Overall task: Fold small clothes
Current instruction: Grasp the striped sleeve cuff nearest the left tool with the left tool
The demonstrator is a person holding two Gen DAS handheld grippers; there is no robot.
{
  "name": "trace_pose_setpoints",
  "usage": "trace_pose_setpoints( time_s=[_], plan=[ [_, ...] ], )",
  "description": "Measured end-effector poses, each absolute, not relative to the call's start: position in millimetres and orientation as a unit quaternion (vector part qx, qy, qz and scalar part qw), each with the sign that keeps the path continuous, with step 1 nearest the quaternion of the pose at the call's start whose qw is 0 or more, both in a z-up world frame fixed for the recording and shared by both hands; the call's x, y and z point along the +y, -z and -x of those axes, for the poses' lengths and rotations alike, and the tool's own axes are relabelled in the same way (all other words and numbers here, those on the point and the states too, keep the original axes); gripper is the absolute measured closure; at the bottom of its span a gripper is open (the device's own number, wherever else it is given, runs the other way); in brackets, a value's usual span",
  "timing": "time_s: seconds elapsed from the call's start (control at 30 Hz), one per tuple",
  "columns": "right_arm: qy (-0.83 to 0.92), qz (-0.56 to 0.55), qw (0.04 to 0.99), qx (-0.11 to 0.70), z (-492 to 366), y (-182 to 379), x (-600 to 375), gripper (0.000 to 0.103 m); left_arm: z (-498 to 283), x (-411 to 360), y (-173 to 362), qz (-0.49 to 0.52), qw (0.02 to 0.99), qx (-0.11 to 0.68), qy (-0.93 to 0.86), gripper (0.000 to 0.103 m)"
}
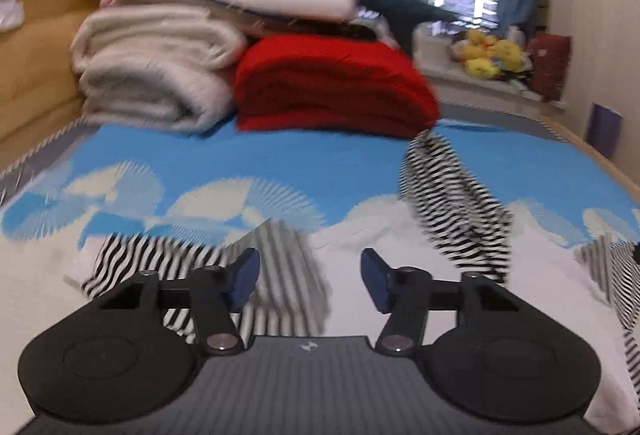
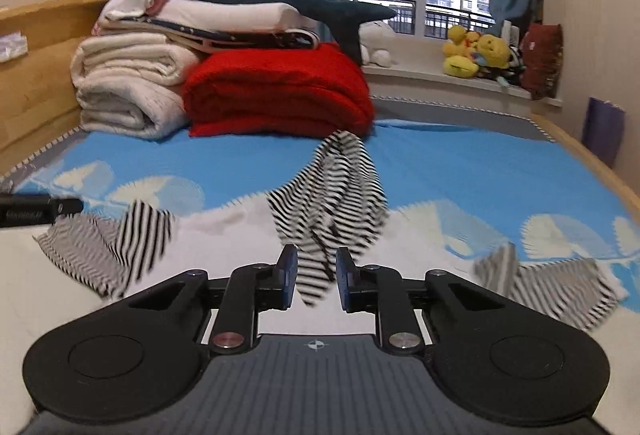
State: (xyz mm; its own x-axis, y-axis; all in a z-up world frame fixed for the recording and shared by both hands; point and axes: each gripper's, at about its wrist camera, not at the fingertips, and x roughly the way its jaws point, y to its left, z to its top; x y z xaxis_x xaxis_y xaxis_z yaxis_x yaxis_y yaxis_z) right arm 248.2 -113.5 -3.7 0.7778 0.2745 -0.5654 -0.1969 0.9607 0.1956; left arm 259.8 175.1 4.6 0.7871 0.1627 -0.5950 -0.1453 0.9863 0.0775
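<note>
Across the blue-and-white patterned bedspread point(image 2: 460, 171), black-and-white striped small garments lie scattered. Your right gripper point(image 2: 317, 277) has its jaws narrowly apart around a striped garment point(image 2: 332, 195), not visibly pinching it. Your left gripper point(image 1: 310, 279) stands half open, empty, above another striped piece point(image 1: 160, 259). Close fully on fabric before lifting.

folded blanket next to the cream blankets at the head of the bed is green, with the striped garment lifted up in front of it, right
Not quite: the folded blanket is red, not green, as the right wrist view shows. The rest holds: it sits beside the cream blankets at the head of the bed, with the striped garment lifted in front of it.
</note>
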Motion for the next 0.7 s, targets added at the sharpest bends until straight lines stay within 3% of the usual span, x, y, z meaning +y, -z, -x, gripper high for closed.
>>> trace_pose_setpoints(
  time_s=[0.17, 0.27, 0.37, 0.4, 0.43, 0.5, 0.6, 0.7],
  plan=[
    [-0.131, -0.045, 0.939, 0.315, -255.8, 23.8, -91.8, 0.081, -262.1, 229.2, 31.5, -0.030, 0.932, 0.337, -0.128, 0.078],
    [-0.153, -0.043, 0.939, 0.305, -256.2, 21.1, -85.4, 0.081, -263.8, 273.4, 46.1, -0.005, 0.926, 0.338, -0.167, 0.079],
    [-0.157, -0.054, 0.936, 0.312, -261.1, 24.0, -89.8, 0.101, -267.0, 315.6, 57.9, 0.029, 0.917, 0.330, -0.222, 0.079],
    [-0.151, -0.059, 0.935, 0.317, -264.4, 25.8, -92.6, 0.101, -269.0, 329.3, 61.5, 0.046, 0.914, 0.325, -0.239, 0.079],
    [-0.146, -0.065, 0.934, 0.321, -267.9, 27.2, -95.1, 0.101, -268.5, 341.3, 64.0, 0.063, 0.910, 0.321, -0.255, 0.077],
    [-0.140, -0.074, 0.930, 0.332, -273.0, 33.2, -100.7, 0.101, -270.2, 366.5, 73.2, 0.120, 0.897, 0.319, -0.284, 0.061],
    [-0.140, -0.077, 0.920, 0.359, -278.8, 44.2, -105.6, 0.100, -272.7, 394.6, 85.3, 0.182, 0.883, 0.309, -0.303, 0.044],
    [-0.152, -0.086, 0.903, 0.391, -281.3, 56.3, -111.1, 0.100, -282.1, 411.7, 99.6, 0.201, 0.870, 0.317, -0.320, 0.040]
  ],
)
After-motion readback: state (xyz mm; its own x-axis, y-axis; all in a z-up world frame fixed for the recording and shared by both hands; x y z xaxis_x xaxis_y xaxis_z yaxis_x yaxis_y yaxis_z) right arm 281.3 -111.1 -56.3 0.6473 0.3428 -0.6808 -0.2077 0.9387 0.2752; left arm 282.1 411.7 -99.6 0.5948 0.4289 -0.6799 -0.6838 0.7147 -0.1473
